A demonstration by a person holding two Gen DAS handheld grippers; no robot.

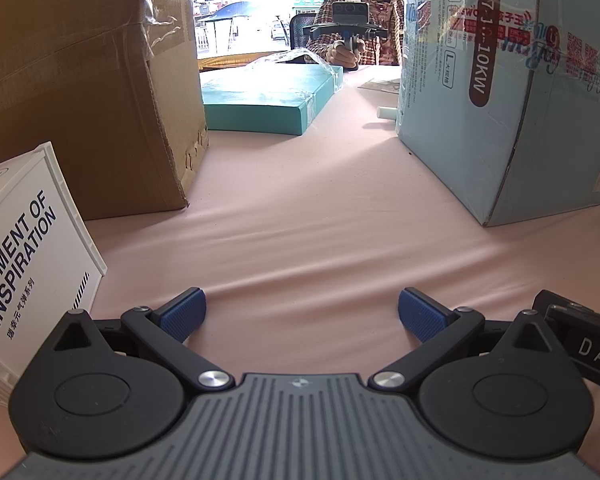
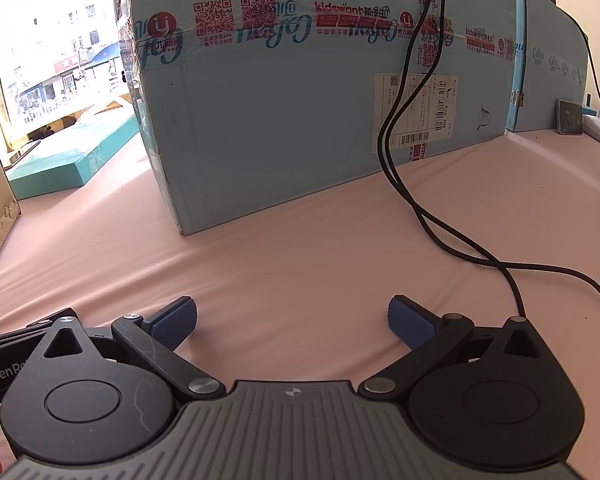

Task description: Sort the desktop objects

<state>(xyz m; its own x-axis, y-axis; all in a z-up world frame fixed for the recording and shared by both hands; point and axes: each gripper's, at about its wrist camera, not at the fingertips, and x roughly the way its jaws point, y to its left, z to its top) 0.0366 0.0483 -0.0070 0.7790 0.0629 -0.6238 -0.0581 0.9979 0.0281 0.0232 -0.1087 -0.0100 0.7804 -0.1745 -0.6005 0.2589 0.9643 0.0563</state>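
My left gripper (image 1: 302, 314) is open low over the pink tablecloth (image 1: 300, 220), nothing between its blue pads. A white box (image 1: 24, 264) printed "MOMENT OF INSPIRATION" leans just left of it. A flat teal box (image 1: 268, 100) lies farther ahead, and a small white tube (image 1: 387, 113) pokes out beside the big blue carton (image 1: 500, 92). My right gripper (image 2: 292, 326) is also open and empty over the cloth, facing the blue carton (image 2: 320, 100). The teal box (image 2: 68, 156) shows at its far left. The other gripper's black body (image 1: 580, 336) sits at the left wrist view's right edge.
A large brown cardboard carton (image 1: 88, 80) stands left, leaving a corridor to the blue carton. Black cables (image 2: 420, 200) hang down the blue carton and trail across the cloth to the right. A dark flat item (image 2: 568, 118) stands far right. A person (image 1: 364, 20) sits across the table holding another gripper.
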